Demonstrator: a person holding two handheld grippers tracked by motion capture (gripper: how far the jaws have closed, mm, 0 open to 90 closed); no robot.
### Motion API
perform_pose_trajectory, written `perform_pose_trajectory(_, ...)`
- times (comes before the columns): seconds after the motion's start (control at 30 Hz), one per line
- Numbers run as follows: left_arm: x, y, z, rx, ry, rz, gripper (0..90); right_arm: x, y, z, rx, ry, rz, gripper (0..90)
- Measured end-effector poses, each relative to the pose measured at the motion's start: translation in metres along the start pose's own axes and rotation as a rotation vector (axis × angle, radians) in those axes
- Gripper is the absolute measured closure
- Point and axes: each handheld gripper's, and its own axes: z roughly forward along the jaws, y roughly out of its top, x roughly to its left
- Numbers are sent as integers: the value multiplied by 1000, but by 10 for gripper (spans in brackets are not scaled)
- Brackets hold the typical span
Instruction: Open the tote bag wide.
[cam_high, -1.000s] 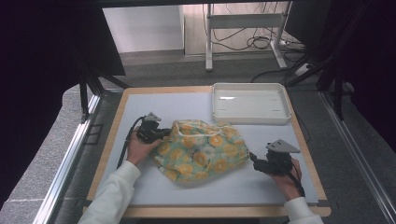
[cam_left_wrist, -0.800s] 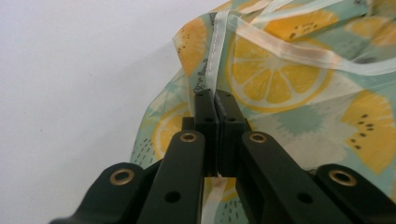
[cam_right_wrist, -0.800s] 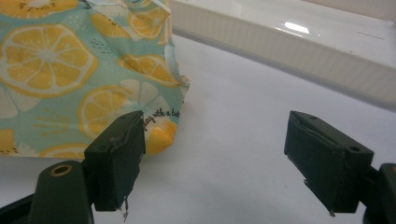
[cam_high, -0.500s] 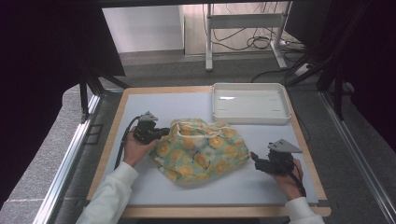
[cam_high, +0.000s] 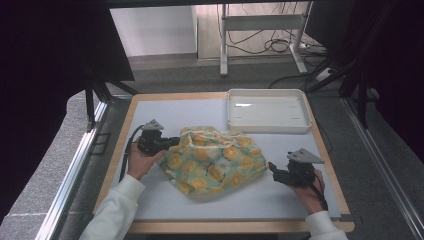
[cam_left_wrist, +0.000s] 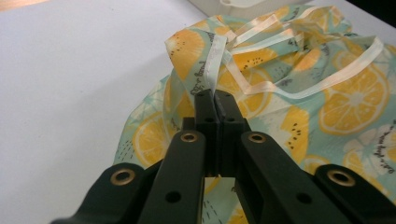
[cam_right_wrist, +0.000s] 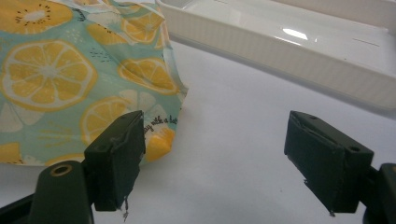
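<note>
My left gripper (cam_left_wrist: 215, 100) was clenched on a hemmed edge of the crumpled teal cloth printed with orange lemon slices (cam_high: 215, 160), its two black jaws pressed together with only a thin fold of fabric and white trim between them. In the high view that gripper (cam_high: 172, 142) sat at the cloth's nine o'clock side, and the cloth lay bunched in the middle of the pale grey mat (cam_high: 165, 115).

The bite looked narrow to me, right at the border. If I pulled hard or at an angle, I judged the hem could slide out from between the pads and the cloth would drop back in a heap. The thin cream ribbon loops (cam_left_wrist: 299, 88) just beyond the jaws, toward one o'clock in the left gripper view, could also snag and drag the rest of the bundle along instead of letting it unfold.

My right gripper (cam_right_wrist: 215, 158) stood released, jaws wide apart, with nothing between them; the cloth's corner (cam_right_wrist: 161, 126) lay just beside its left jaw. In the high view it (cam_high: 274, 172) rested at the cloth's four o'clock. With that side unpinned, a pull from the left could have slid the whole cloth across the mat.

The shallow white plastic tray (cam_high: 267, 122) stood near the cloth at one o'clock, and a lifted fold could have brushed its rim.
</note>
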Motion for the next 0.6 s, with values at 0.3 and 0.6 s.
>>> perform_pose_trajectory(0.3,-6,4,-6,-23,-19,4,900,0,1,0,-3,1,1,205)
perform_pose_trajectory(0.6,-6,4,-7,-27,-30,-3,900,2,7,0,-14,9,-8,205)
